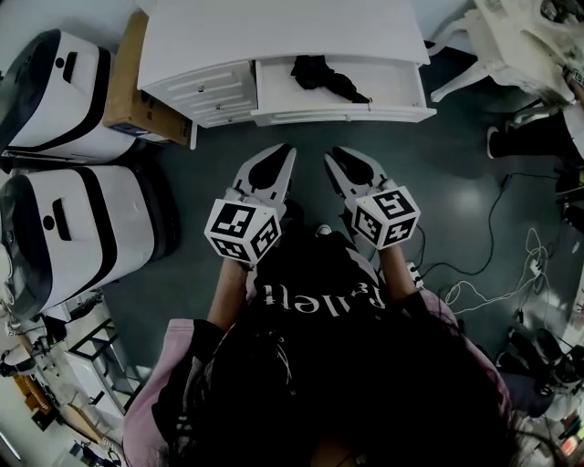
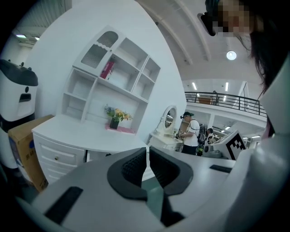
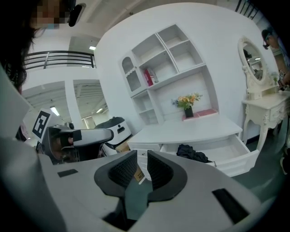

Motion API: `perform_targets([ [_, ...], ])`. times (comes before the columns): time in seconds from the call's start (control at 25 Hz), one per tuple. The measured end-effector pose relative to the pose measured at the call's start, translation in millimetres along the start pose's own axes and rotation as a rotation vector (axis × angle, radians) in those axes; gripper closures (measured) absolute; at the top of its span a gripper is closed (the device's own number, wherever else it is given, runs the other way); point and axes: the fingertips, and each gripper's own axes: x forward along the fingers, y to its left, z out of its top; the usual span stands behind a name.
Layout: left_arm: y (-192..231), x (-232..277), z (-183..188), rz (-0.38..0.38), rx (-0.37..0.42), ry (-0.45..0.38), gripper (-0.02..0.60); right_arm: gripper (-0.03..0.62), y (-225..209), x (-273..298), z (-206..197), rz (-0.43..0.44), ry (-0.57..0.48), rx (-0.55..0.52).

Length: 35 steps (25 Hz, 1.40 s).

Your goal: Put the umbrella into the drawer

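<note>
1. The umbrella [image 1: 325,77], black and folded in a loose bundle, lay inside the open drawer [image 1: 347,114] of the white desk [image 1: 274,27] at the far side of the scene. It sat left of the drawer's middle, with bare drawer floor to its right. The right gripper view showed the same: umbrella [image 3: 192,154] in the pulled-out drawer [image 3: 240,159].
2. The left gripper [image 1: 276,151] hung near the person over the dark floor [image 1: 456,191], well apart from the drawer. In its own view the left gripper [image 2: 147,157] had its pads pressed together to a hairline, with nothing between them.
3. The right gripper [image 1: 343,153] hung just beside the left one, equally far from the drawer. In its own view the right gripper [image 3: 142,158] had its pads drawn close but still parted by a narrow gap. Nothing lay in that gap; only the distant furniture showed through it.
4. Step in hand, as judged: the placing appeared complete, since the umbrella rested wholly within the drawer and neither tool touched it.
5. Next move, as judged: the task sentence asked for nothing more. If the drawer was to be closed, one gripper would have needed to reach forward to the drawer front and push it squarely inward, with no fabric over the rim.
</note>
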Motion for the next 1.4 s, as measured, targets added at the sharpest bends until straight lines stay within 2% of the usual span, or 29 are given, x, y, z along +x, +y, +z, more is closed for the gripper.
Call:
perform_targets([
  [0.2, -38, -16, -18, 0.033, -0.004, -0.005, 0.550, 0.513, 2, -37, -12, 0.039, -0.006, -0.013],
  [0.64, -88, -49, -40, 0.079, 0.000, -0.038, 0.551, 0.531, 24, -87, -32, 0.115, -0.014, -0.071],
  [1.0, -115, -49, -44, 0.071, 0.017, -0.048, 0.551, 0.534, 22, -112, -35, 0.125, -0.021, -0.100],
  [1.4, -125, -51, -45, 0.063, 0.027, -0.053, 0.550, 0.534, 23, -121, -37, 0.130, -0.022, -0.089],
])
